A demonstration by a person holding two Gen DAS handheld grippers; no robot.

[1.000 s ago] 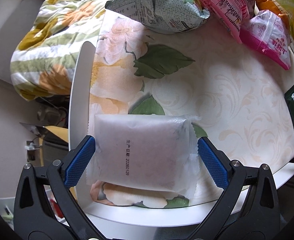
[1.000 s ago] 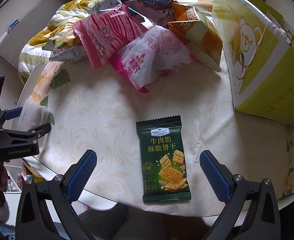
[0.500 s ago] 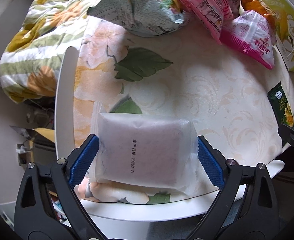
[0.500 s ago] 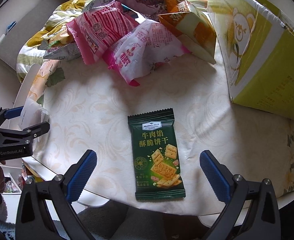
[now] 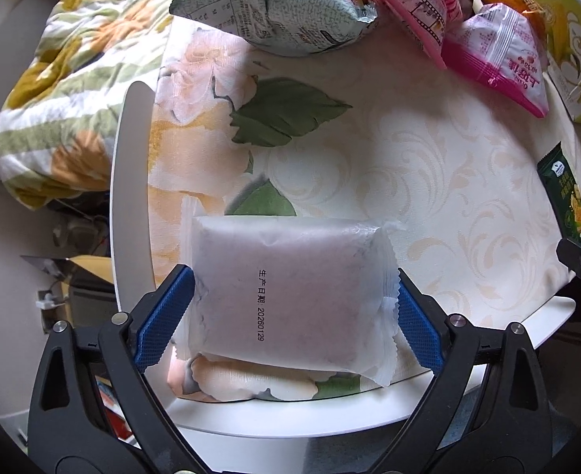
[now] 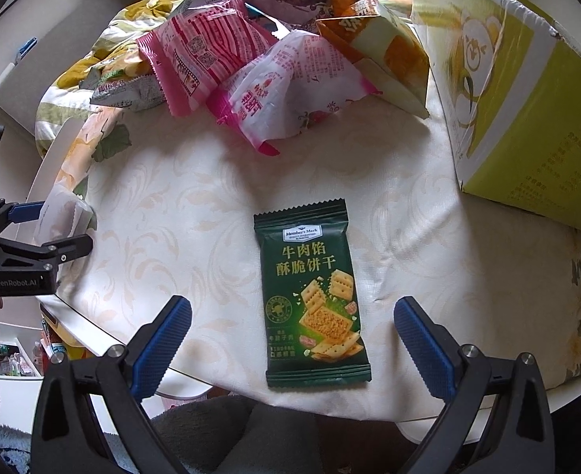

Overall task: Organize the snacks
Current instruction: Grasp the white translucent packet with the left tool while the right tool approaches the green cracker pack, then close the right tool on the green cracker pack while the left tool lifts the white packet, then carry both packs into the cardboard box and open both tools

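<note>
The left gripper (image 5: 294, 312), jaws just closing around the white packet (image 5: 290, 292), is mid-pickup and next needs a firm pinch, while the right gripper (image 6: 292, 339) hangs spread over the green biscuit packet (image 6: 312, 300).

On the round table (image 6: 219, 205), a cracker packet (image 6: 312, 300) lies between my right gripper (image 6: 292, 335) fingers, touching neither. At 12 o'clock from it, toward the far rim, snack bags (image 6: 274, 75) sit heaped, overlapping one another. A cardboard box (image 6: 527, 118) stands at 2 o'clock, near the heap. At 9 o'clock, at the table's edge, my left gripper (image 5: 294, 316) straddles a flat pastry pack (image 5: 290, 292), which lies on the tablecloth (image 5: 429, 150). A quilt (image 5: 65, 91) is bunched beyond the table at 11 o'clock.
</note>
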